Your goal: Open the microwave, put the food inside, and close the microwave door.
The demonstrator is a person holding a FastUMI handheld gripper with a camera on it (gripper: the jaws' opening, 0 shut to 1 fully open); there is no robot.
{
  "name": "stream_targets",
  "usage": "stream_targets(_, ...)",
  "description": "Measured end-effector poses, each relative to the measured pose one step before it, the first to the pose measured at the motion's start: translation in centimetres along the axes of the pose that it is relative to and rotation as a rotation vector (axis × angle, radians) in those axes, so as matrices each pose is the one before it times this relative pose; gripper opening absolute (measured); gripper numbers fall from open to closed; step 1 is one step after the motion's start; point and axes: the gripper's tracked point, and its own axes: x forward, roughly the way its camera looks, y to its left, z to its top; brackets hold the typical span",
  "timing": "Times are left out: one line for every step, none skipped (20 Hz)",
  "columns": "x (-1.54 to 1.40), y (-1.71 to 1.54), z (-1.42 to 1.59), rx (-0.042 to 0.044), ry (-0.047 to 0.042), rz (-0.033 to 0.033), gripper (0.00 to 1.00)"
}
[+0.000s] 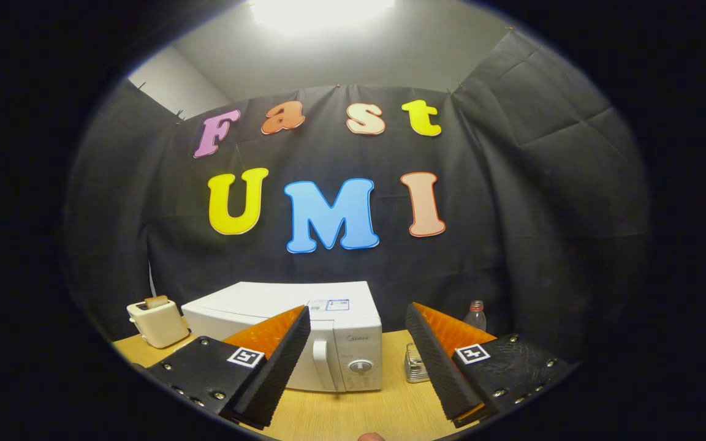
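Ahead of the fingers, the white microwave [292, 331] sits on a wooden table [353, 410] with its door closed; vertical handle [327, 364] at the door's right edge, control panel with a dial [360, 366] just right of that. The gripper [358, 324] hangs short of the microwave, fingers spread wide, nothing between them, nothing touched. Left finger overlaps the door front in view, right finger points past the microwave's right side.

Step in hand looks like opening the door, not yet begun. To do it well: bring the gripper in level, centre the handle between the fingers, close on the handle itself and not the panel, then pull along the door's swing so the microwave doesn't slide on the table.

Right of the microwave: a small shiny ribbed object [415, 362] on the table, kind unclear, and a clear bottle [475, 315] behind it. Left of the microwave: a cream toaster [157, 321] with a slice sticking out of its top, likely the food. Behind the microwave black cloth walls the booth, pale ceiling and a bright lamp above.
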Motion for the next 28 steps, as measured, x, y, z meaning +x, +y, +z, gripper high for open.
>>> stream_targets(1.071,0.045,-0.915,0.00349,0.01645,0.00629,0.97)
stream_targets(1.126,0.065,-1.061,0.00391,0.01863,0.00857,0.98)
stream_targets(0.991,0.214,-0.917,0.00226,0.01879,0.00933,0.98)
stream_targets(0.96,0.291,-0.973,0.00123,0.01685,0.01346,0.98)
stream_targets(0.857,0.412,-0.757,-0.00311,0.01498,0.01357,0.98)
stream_targets(0.862,0.433,-0.852,-0.00801,0.01414,0.01175,0.98)
stream_targets(0.715,0.365,-0.749,-0.00622,0.01587,0.01078,0.98)
stream_targets(0.639,0.471,-0.764,-0.00181,0.01542,0.01083,0.98)
stream_targets(0.498,0.458,-0.559,-0.00041,0.01278,0.00869,0.98)
stream_targets(0.603,0.307,-0.655,-0.00269,0.01283,0.00319,0.98)
stream_targets(0.465,0.256,-0.636,-0.00394,0.01523,0.00165,0.98)
stream_targets(0.506,0.363,-0.815,-0.00212,0.01717,0.00301,0.98)
stream_targets(0.246,0.348,-0.697,0.00072,0.0198,0.00462,0.96)
stream_targets(0.408,0.16,-0.73,-0.00169,0.01739,-0.00066,0.91)
stream_targets(0.269,0.196,-0.468,-0.00307,0.01496,-0.00065,0.78)
stream_targets(0.422,0.184,-0.508,0.00022,0.01362,-0.00265,0.75)
stream_targets(0.335,0.052,-0.216,0.00648,0.01129,-0.00541,0.69)
stream_targets(0.442,0.238,-0.397,0.01458,0.01726,0.00411,0.61)
stream_targets(0.81,0.237,-0.762,0.01432,0.02589,0.00084,0.55)
stream_targets(-0.223,-0.059,0.142,0.01551,0.00962,-0.00846,0.5)
stream_targets(-0.003,0.007,-0.078,-0.00182,-0.00389,-0.0152,0.44)
stream_targets(-0.489,-0.002,-0.018,-0.00973,0.0037,-0.01511,0.44)
stream_targets(0.761,0.083,0.032,-0.00673,-0.00274,-0.00354,0.38)
stream_targets(0.617,0.194,-0.473,-0.00715,0.00264,-0.01377,0.38)
stream_targets(-1.311,-0.446,0.415,-0.02198,0.01077,-0.00649,0.2)
stream_targets(-0.181,0.329,-0.069,0.00502,0.01,-0.01273,0.19)
stream_targets(0.302,0.227,0.079,0.00458,0.00448,0.00704,0.12)
stream_targets(-0.133,0.076,-0.182,0.00567,0.01179,0.00293,0.12)
